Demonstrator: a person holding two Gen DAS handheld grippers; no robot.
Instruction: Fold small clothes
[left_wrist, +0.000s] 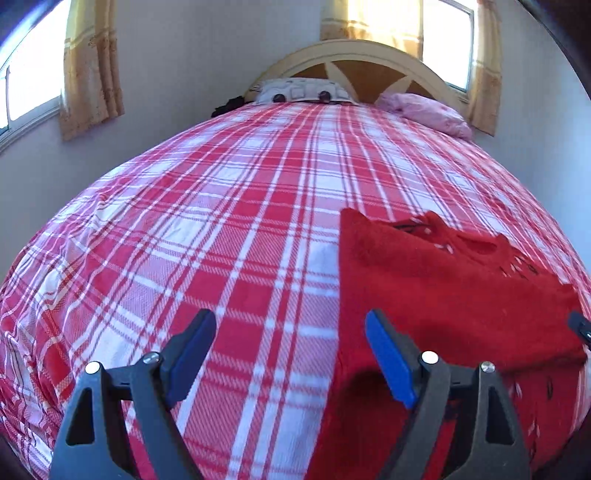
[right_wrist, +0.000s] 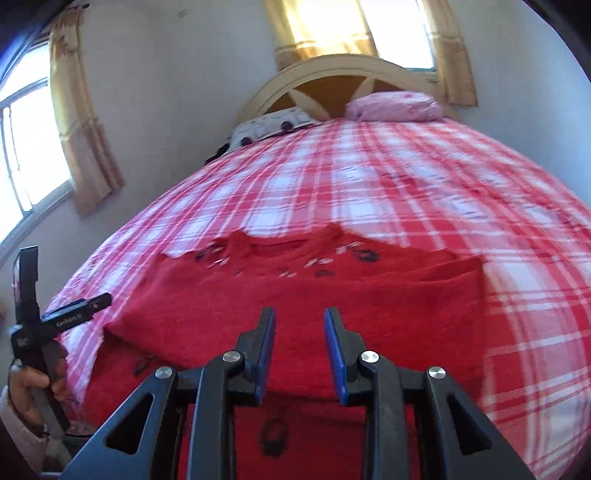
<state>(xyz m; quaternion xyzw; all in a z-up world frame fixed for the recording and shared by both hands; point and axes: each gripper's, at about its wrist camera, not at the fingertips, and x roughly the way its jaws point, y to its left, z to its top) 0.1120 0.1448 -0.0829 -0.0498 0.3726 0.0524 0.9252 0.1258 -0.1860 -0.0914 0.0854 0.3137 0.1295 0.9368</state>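
A small red knitted sweater (right_wrist: 295, 295) lies folded on the red-and-white plaid bed cover (right_wrist: 369, 177), its patterned collar edge pointing to the headboard. It also shows in the left wrist view (left_wrist: 443, 288) at the right. My left gripper (left_wrist: 290, 325) is wide open and empty, its right finger over the sweater's left edge. My right gripper (right_wrist: 299, 321) is open a narrow way and empty, just above the sweater's middle. The left gripper's body shows at the left of the right wrist view (right_wrist: 55, 317), held in a hand.
A patterned pillow (left_wrist: 303, 92) and a pink pillow (left_wrist: 428, 110) lie at the arched wooden headboard (left_wrist: 369, 59). Curtained windows stand behind and at the left (left_wrist: 88, 66). The plaid cover (left_wrist: 221, 221) spreads left of the sweater.
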